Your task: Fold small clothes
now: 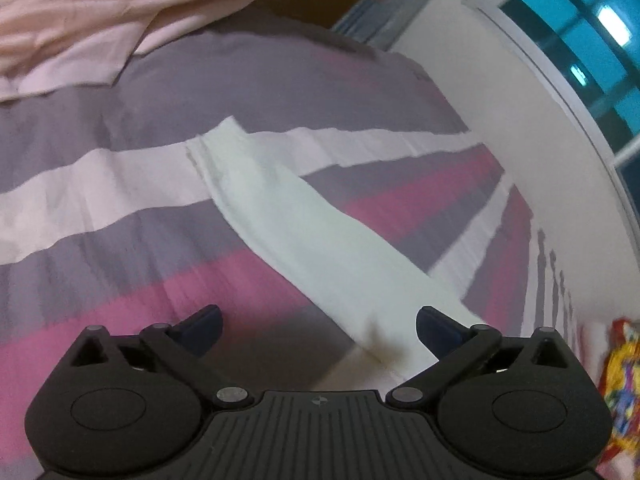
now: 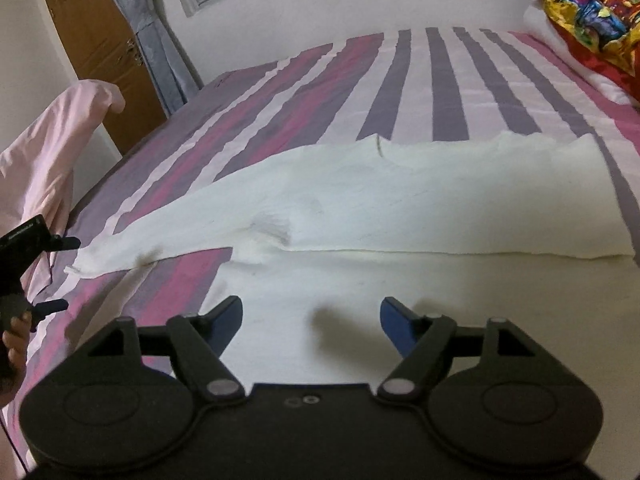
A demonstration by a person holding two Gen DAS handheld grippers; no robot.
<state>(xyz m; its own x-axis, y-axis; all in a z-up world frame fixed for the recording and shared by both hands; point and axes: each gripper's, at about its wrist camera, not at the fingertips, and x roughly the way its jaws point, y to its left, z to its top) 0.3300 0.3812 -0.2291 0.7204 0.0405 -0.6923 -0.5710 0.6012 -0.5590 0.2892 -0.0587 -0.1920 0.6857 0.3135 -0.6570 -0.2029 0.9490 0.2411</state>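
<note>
A white garment (image 2: 400,192) lies spread on the striped bed sheet (image 2: 420,80), one part folded over itself, with a long sleeve stretched out to the left. In the left wrist view that sleeve (image 1: 304,232) runs diagonally, its cuff end lying between the fingers. My left gripper (image 1: 318,326) is open wide just above the cuff, pads clear of the cloth; it also shows at the left edge of the right wrist view as the left gripper (image 2: 56,274), held by a hand. My right gripper (image 2: 312,320) is open over the garment's near part, nothing between its fingers.
A pink cloth (image 2: 52,152) hangs over the bed's left end; the pink cloth (image 1: 120,20) fills the top of the left wrist view. A colourful pillow (image 2: 592,12) lies at the far right. A wooden cupboard (image 2: 92,40), curtain and window (image 1: 580,40) stand behind the bed.
</note>
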